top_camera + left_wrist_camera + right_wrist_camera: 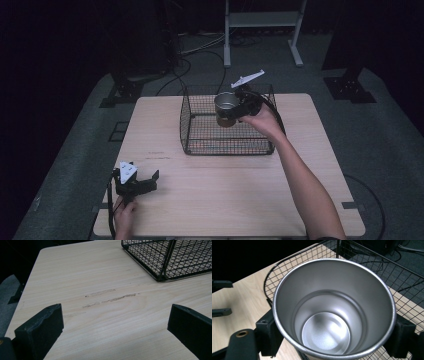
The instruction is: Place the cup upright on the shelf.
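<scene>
Jaws of the right gripper point(239, 107) are clamped on either side of a steel cup point(226, 104), held upright above the wire basket point(200, 145) on the tabletop point(225, 190). Its own camera looks down into the cup's point(332, 315) bare, shiny inside, which the high view cannot show. Low at the near left corner, the left gripper point(145, 182) rests in the person's hand point(124, 212), jaws wide apart over bare wood.
</scene>
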The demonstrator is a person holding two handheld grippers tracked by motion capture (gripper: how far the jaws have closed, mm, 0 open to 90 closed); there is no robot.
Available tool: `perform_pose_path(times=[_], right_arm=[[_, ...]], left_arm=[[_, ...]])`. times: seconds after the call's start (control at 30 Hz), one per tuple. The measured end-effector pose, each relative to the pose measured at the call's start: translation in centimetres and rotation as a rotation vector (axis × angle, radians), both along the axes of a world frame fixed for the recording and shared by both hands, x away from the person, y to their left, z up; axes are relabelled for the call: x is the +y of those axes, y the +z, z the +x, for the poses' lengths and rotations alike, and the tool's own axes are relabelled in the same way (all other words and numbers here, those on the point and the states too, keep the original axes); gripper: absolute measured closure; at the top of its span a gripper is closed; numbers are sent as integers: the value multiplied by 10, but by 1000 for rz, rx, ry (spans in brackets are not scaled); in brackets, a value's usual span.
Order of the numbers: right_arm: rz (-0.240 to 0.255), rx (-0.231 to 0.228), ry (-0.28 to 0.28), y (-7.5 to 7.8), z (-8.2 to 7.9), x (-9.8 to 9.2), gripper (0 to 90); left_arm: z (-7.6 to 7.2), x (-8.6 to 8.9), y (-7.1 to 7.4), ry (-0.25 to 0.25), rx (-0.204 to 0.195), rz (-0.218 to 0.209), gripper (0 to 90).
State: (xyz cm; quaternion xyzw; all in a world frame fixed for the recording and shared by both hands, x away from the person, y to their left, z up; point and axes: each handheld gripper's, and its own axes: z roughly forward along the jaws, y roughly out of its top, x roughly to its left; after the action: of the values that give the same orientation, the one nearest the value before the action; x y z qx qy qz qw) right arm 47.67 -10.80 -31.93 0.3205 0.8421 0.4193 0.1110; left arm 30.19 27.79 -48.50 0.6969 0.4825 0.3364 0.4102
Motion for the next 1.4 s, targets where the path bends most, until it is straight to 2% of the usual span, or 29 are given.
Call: perform_pose_path(times=[0.13,0.3,0.67,1.2,1.4], right_arm=[[-12,-11,-24,-5,6,2,179],[-1,-12,-39,-7,12,3,179],[-13,13,-72,-7,28,10,179],[-55,87,-83,-41,48,22,179],[-67,114,-105,-54,56,24,178]], left_arm=[[0,0,0,2,-1,-4,0],[0,0,0,0,0,-1,0],[0,0,0,0,6,3,0],[0,0,0,1,2,-1,0],[-1,1,0,0,0,-6,0]])
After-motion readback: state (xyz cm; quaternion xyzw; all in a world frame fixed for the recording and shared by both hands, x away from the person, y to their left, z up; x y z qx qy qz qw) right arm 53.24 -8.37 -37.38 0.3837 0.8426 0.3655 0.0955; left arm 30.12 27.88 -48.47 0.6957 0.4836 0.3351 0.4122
